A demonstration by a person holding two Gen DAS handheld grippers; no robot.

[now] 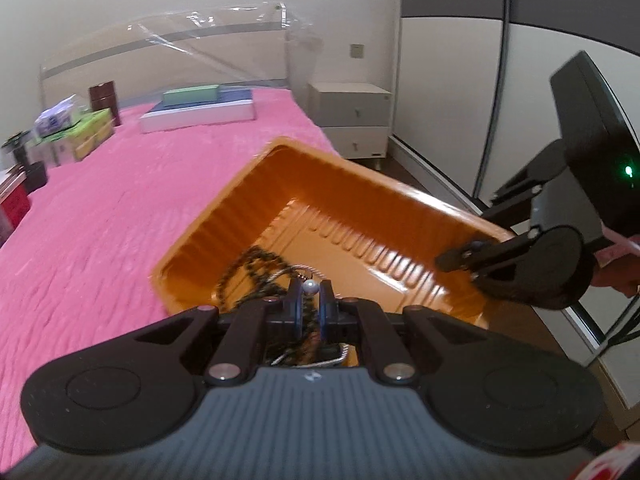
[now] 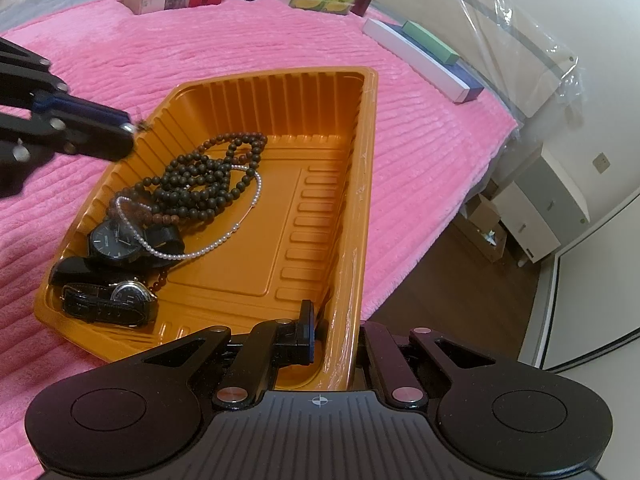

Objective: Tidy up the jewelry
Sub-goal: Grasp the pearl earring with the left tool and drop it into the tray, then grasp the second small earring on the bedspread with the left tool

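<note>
The step in hand appears to be lifting one small piece out of the tray. The left gripper point(image 1: 310, 300) has its jaws pressed nearly together, pinching a small pearl-like bead piece point(image 1: 310, 287) at the very tips; whether it is an earring or a pin I cannot tell. It hangs just above the near-left end of the orange tray point(image 2: 362, 184), which rests on the pink bed cover point(image 2: 160, 60) with one end past the bed's edge.

The right gripper point(image 2: 320, 324) is clamped on the tray's rim at the end nearest it, one finger inside the wall, steadying the tray.

The remaining jewelry is heaped ahead and to the left of the right gripper: a long strand of dark wooden beads point(image 2: 208, 176), a fine pearl necklace point(image 2: 224, 236) looped across it, a black-faced watch point(image 2: 110, 240) and a second watch with a black leather strap point(image 2: 108, 300) closest to the near corner.

Materials: the tray is thin moulded plastic, glossy, with ribbed walls and a stepped floor, so it will likely flex under a firm pinch. The cover is plush and ridged. The beads are matte and round; the pearls are smooth and bright.

The next move calls for carrying the pinched piece clear of the tangled strands without snagging, to wherever it belongs; no sorting container is evident.
</note>
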